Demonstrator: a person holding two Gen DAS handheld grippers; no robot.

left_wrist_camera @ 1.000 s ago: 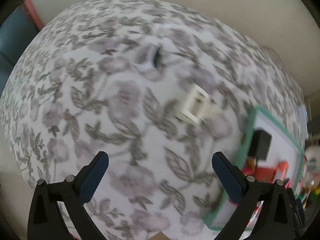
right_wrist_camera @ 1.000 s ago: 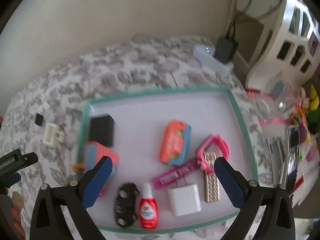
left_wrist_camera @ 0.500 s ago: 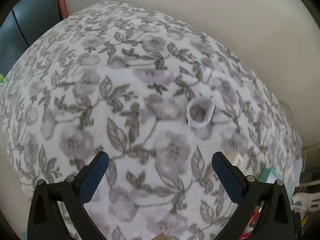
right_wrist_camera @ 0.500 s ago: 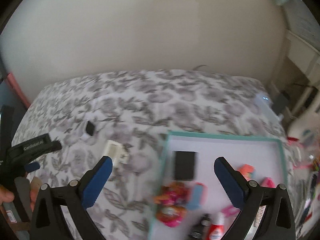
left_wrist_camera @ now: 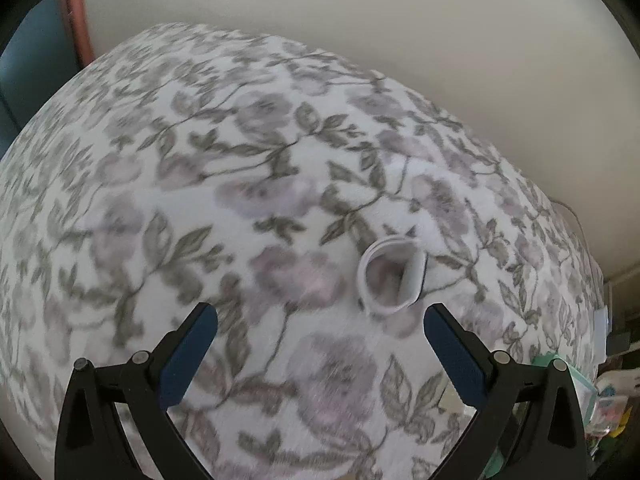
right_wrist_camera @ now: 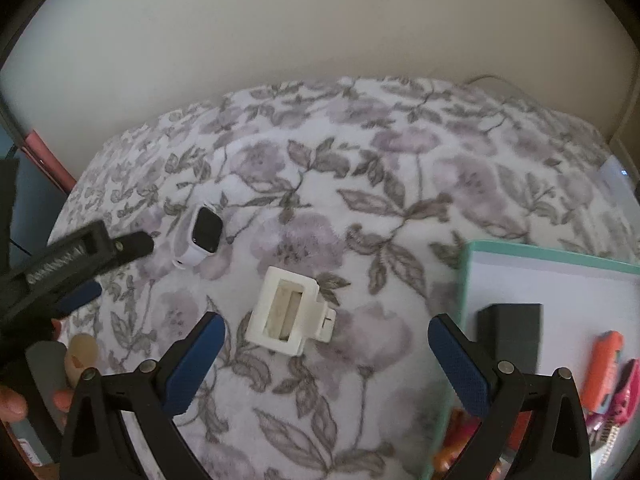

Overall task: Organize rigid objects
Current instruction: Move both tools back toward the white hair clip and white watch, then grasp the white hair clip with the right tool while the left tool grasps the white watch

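Left gripper: the left gripper hangs over a flower-print bedspread with its blue-padded fingers spread wide and nothing between them; from the right wrist view the same tool enters from the left edge, its tip just beside the watch.
Right gripper: the right gripper is likewise released, fingers well apart, poised above the bedspread.
Watch: a white smartwatch lies on the bedspread just ahead of the left gripper, nearer its right finger, the strap curled into a loop; the right wrist view shows its dark screen facing up.
Hair clip: a white, boxy hair clip rests on the bedspread between the right gripper's fingers, closer to the left one, apart from the watch.
Tray: a white tray with a teal rim sits on the bedspread at right, partly behind the right finger.
Tray contents: a black box stands near the tray's near-left corner; an orange item and a pink item lie farther right, both blurred.
Backdrop: a plain cream wall runs behind the bed.
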